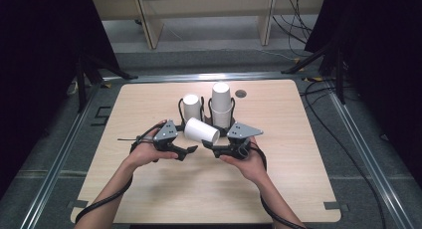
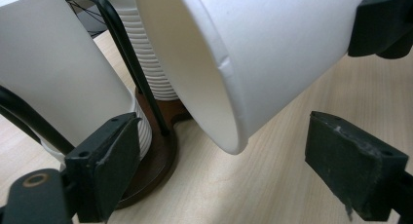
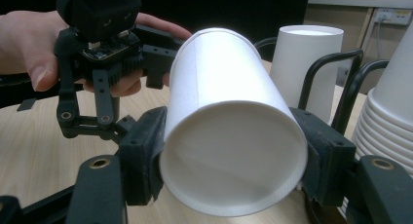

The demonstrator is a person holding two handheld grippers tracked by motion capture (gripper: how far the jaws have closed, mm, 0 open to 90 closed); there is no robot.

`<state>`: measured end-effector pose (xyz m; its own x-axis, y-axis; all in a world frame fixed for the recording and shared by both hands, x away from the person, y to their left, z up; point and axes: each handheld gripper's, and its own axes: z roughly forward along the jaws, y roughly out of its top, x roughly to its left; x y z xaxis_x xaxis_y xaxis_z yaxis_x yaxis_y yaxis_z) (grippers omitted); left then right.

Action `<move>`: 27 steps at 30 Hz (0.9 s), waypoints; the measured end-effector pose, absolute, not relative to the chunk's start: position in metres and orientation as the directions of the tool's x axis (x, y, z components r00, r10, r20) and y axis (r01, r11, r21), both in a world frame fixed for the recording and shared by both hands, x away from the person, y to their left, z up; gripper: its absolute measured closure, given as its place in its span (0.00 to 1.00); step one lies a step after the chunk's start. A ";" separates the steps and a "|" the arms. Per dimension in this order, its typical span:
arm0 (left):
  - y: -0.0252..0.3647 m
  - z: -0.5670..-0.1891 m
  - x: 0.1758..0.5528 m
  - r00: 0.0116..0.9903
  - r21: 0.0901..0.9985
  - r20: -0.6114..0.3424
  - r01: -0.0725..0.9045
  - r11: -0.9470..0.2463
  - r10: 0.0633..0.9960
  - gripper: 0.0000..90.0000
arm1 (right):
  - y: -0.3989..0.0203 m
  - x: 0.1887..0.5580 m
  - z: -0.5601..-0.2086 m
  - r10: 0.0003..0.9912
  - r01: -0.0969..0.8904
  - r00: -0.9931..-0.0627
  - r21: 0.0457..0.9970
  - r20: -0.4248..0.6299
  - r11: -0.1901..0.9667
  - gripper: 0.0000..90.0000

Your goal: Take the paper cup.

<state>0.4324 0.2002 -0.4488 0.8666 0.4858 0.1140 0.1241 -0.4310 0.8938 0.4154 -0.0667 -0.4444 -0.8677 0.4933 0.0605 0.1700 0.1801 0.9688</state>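
Observation:
A white paper cup lies on its side in the air between my two grippers, just in front of the cup holder. My right gripper is shut on it; in the right gripper view both pads press the cup at the end nearest the camera, the gripper centred on it. My left gripper is open at the cup's other end. In the left gripper view the rolled rim of the cup hangs above the gap of that gripper, and neither pad touches it.
A black wire holder on a dark brown base stands mid-table with a short stack of white cups and a taller stack. The wooden table has a round hole at the back. Cables trail on the floor at the right.

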 end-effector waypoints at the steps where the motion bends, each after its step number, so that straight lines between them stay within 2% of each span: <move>1: 0.200 -0.449 0.433 0.868 0.895 0.110 0.125 -0.427 0.484 0.14 | -0.066 0.416 -0.445 0.489 0.162 -0.871 0.971 0.058 0.175 0.39; 12: 0.205 -0.448 0.434 0.872 0.919 0.083 0.120 -0.375 0.483 0.14 | -0.067 0.415 -0.446 0.480 0.185 -0.873 0.969 0.084 0.167 0.39; 16: 0.206 -0.447 0.434 0.872 0.929 0.091 0.100 -0.357 0.481 0.14 | -0.067 0.417 -0.445 0.492 0.156 -0.869 0.971 0.048 0.180 0.39; 27: 0.209 -0.439 0.435 0.889 0.922 0.178 -0.001 -0.387 0.422 0.14 | -0.067 0.420 -0.446 0.462 0.137 -0.886 0.971 0.031 0.197 0.40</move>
